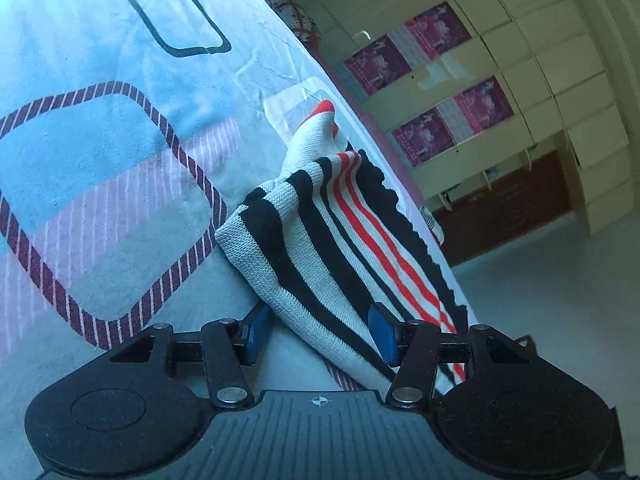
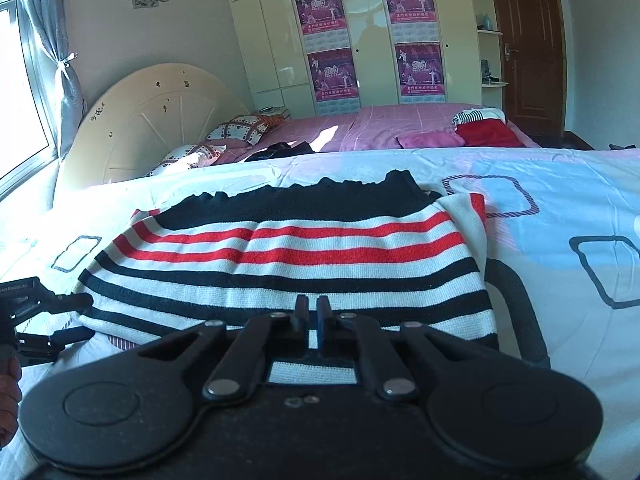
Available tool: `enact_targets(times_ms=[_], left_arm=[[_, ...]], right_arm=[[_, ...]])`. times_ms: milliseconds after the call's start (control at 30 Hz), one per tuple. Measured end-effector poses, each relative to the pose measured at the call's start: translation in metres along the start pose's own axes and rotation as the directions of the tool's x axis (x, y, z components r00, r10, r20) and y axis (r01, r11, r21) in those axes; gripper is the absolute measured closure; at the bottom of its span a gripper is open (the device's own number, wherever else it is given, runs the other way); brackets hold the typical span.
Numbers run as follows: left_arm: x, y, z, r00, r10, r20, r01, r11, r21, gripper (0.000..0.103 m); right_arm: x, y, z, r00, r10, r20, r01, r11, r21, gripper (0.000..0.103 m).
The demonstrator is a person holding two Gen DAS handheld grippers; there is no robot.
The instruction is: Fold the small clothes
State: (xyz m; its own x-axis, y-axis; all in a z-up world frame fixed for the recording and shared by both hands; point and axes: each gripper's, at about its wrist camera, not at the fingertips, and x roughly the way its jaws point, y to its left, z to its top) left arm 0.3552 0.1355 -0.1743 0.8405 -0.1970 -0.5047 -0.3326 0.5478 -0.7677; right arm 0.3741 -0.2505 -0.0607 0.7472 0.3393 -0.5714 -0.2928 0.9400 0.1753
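Note:
A knitted sweater [image 2: 288, 256] with black, white and red stripes lies spread flat on the pale blue patterned bed cover [image 2: 560, 200]. My right gripper [image 2: 312, 308] is shut at the middle of the sweater's near white band, pinching the cloth there. The left gripper [image 2: 60, 316] shows at the sweater's near left corner. In the left wrist view that corner of the sweater [image 1: 320, 240] is rumpled and lifted. It runs between the blue pads [image 1: 382, 332] of my left gripper [image 1: 318, 334], whose jaws stand apart and do not press on it.
Behind the cover lies a pink bed [image 2: 400, 120] with patterned pillows [image 2: 240, 128], a pile of red and pink clothes [image 2: 484, 130] and a dark garment [image 2: 280, 148]. A wardrobe with purple posters [image 2: 328, 40], a brown door [image 2: 528, 40] and a round headboard [image 2: 152, 120] stand beyond. A hand [image 2: 8, 392] holds the left gripper.

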Motion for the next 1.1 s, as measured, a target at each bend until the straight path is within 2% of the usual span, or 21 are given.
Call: enact_targets(times_ms=[167,267,500,533,567,600,667,767,900,967,1100], left_arm=[[0.016,0.001,0.003,0.999,-0.028,0.047,0.03,0.998,-0.049,0.048],[0.023,0.003,0.006,0.992,-0.053,0.11,0.061,0.995,-0.078,0.048],[0.056,-0.01,0.012,0.985,-0.066,0.157,0.075,0.996,-0.057,0.048],[0.06,-0.013,0.014,0.986,-0.058,0.158,0.065,0.997,-0.043,0.051],[0.065,-0.017,0.016,0.989,-0.017,0.148,0.02,1.0,-0.022,0.063],[0.068,-0.017,0.019,0.991,0.034,0.13,-0.032,0.999,-0.018,0.088],[0.064,-0.009,0.02,0.99,-0.003,0.143,0.013,0.998,-0.067,0.088],[0.053,-0.014,0.015,0.981,-0.047,0.187,0.054,0.998,-0.032,0.089],[0.062,0.0,0.015,0.984,-0.043,0.174,0.054,0.997,-0.062,0.088],[0.062,0.0,0.016,0.984,-0.048,0.173,0.057,0.997,-0.047,0.088],[0.064,0.003,0.023,0.988,-0.053,0.144,0.06,0.997,-0.044,0.087]], right_arm=[[0.011,0.005,0.003,1.0,0.027,-0.006,-0.027,1.0,0.0,0.098],[0.02,0.008,0.009,0.999,0.049,-0.009,-0.049,0.999,0.002,0.098],[0.045,0.018,0.028,0.992,0.127,-0.017,-0.127,0.992,0.006,0.098],[0.051,0.022,0.03,0.99,0.137,-0.021,-0.137,0.991,0.002,0.098],[0.058,0.025,0.032,0.989,0.147,-0.028,-0.147,0.989,-0.003,0.098],[0.063,0.028,0.034,0.987,0.154,-0.034,-0.155,0.988,-0.009,0.098],[0.074,0.035,0.036,0.986,0.159,-0.046,-0.16,0.987,-0.021,0.098],[0.086,0.039,0.04,0.987,0.153,-0.056,-0.154,0.988,-0.024,0.098],[0.104,0.042,0.042,0.985,0.157,-0.075,-0.16,0.987,-0.032,0.099],[0.125,0.042,0.036,0.982,0.109,-0.156,-0.118,0.992,-0.047,0.102],[0.127,0.045,0.035,0.984,0.11,-0.14,-0.12,0.991,-0.061,0.102]])
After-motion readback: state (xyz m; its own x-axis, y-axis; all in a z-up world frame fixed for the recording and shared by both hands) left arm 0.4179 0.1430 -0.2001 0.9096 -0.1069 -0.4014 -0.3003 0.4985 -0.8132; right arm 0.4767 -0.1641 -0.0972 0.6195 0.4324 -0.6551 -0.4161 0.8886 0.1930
